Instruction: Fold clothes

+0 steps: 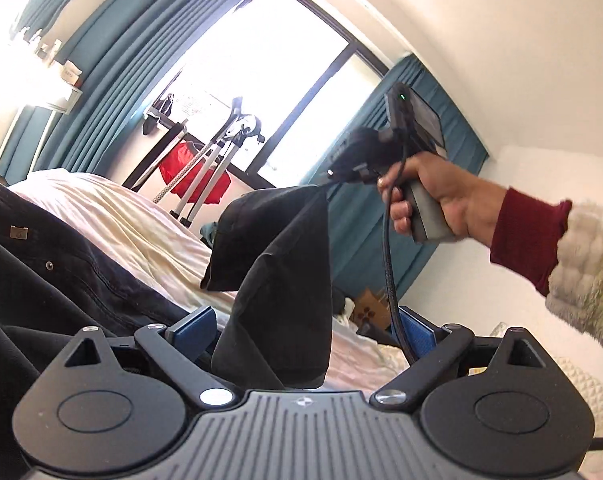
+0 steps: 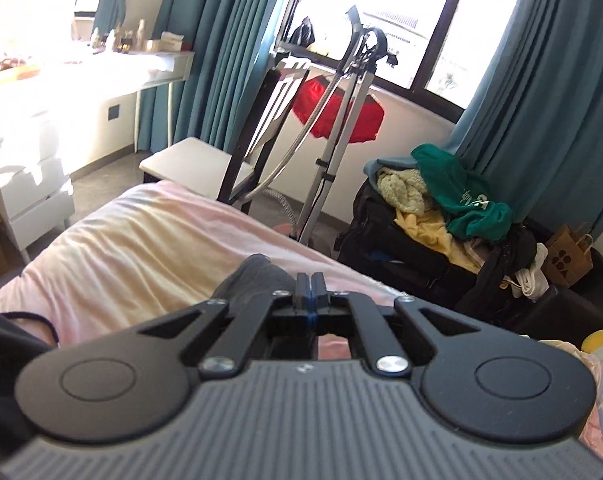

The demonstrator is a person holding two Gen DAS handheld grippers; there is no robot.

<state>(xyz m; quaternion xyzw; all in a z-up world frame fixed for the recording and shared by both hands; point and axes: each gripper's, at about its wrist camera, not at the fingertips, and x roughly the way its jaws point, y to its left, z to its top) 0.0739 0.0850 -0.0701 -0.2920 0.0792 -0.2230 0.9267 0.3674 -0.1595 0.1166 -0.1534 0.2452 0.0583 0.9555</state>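
Right tool (image 1: 328, 174) — black garment (image 1: 289, 280) pinched, hanging

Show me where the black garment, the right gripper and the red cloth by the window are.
black garment (image 1: 289, 280), left wrist view, on its hanging fold.
right gripper (image 1: 328, 175), left wrist view, at its closed fingertips.
red cloth (image 2: 337, 110), right wrist view, on its middle.

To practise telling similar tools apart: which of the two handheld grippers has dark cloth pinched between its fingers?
The right gripper, in the hand with the red cuff, lifts the black garment. The left gripper stands open.
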